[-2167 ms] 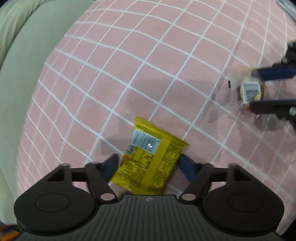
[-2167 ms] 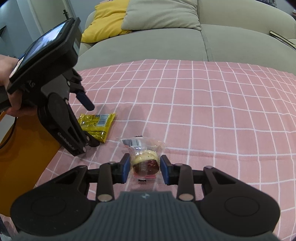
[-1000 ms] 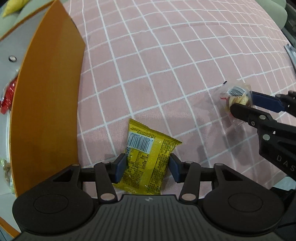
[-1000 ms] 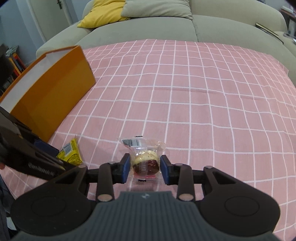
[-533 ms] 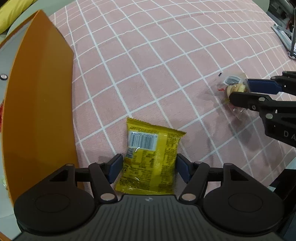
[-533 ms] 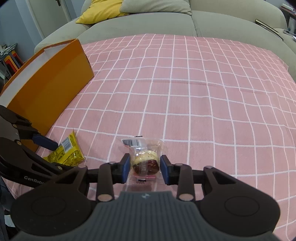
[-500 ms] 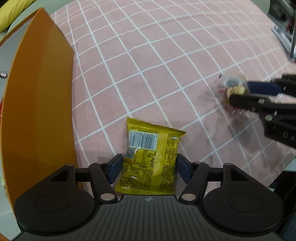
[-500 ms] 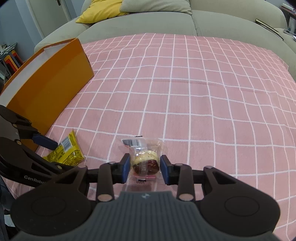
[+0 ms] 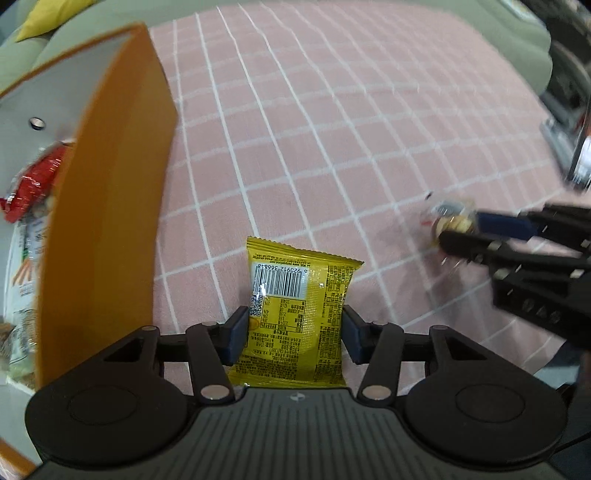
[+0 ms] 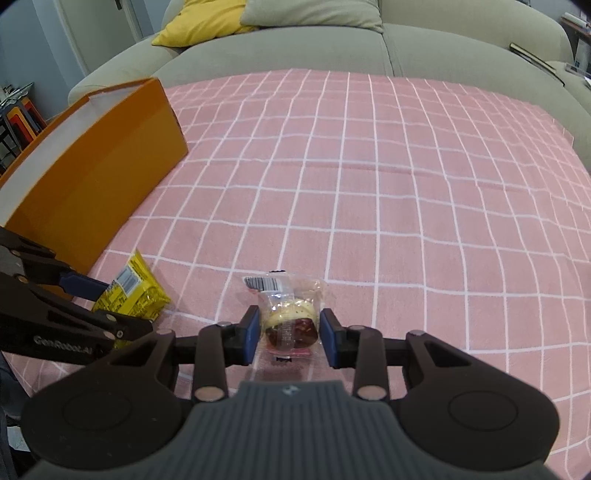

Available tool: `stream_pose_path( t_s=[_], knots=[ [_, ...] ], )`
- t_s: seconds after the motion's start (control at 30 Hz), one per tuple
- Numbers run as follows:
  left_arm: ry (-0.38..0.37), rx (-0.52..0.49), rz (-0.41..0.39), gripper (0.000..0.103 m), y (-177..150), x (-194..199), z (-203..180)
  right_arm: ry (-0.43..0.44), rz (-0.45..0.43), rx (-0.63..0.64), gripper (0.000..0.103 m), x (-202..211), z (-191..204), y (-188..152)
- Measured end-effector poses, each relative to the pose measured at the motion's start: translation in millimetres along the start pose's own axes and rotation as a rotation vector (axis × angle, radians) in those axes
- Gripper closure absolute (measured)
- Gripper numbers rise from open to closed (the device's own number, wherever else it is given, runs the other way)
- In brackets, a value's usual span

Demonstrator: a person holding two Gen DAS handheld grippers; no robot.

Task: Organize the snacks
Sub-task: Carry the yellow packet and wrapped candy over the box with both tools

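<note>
A yellow snack packet with a barcode sits between the blue pads of my left gripper, whose jaws are closing and press on both its edges. In the right wrist view the packet stands tilted up off the cloth in the left gripper. My right gripper is shut on a clear-wrapped round pastry that rests on the pink checked cloth. The left wrist view shows that pastry and the right gripper at the right, blurred.
An open orange box stands at the left, its wall close to the yellow packet. Inside it lie a red packet and other snacks. A grey-green sofa with a yellow cushion runs behind the cloth.
The left jaws widened around the yellow packet, then narrowed onto it again, and the left gripper rose, bringing the orange box's inside into view. The right gripper and pastry have not moved.
</note>
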State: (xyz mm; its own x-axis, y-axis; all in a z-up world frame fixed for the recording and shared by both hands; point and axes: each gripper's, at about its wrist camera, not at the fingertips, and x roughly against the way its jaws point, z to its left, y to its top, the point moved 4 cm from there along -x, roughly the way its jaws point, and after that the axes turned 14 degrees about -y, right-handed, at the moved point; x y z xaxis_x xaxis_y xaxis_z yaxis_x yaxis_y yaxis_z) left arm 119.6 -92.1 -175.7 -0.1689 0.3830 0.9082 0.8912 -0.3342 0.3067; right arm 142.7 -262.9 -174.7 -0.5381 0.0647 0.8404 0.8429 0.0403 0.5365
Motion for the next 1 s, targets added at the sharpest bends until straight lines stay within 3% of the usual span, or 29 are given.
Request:
stream_pose_path(
  t_s=[0.43,0.73,1.0],
  knots=[
    [-0.072,0.071,-0.221,0.044,16.8,95.5,-1.5,0.126,-0.095,-0.043,0.071,60.2,25.9,46.7],
    [-0.024,0.084,-0.348,0.044,26.9,156.9,31.0,0.202,-0.19,0.017,0.071,95.7,67.1,92.2],
    [0.076,0.08,-0.414,0.044,34.5,207.1,72.8,0.264,-0.27,0.137,0.071,112.3,117.7,137.7]
  ],
)
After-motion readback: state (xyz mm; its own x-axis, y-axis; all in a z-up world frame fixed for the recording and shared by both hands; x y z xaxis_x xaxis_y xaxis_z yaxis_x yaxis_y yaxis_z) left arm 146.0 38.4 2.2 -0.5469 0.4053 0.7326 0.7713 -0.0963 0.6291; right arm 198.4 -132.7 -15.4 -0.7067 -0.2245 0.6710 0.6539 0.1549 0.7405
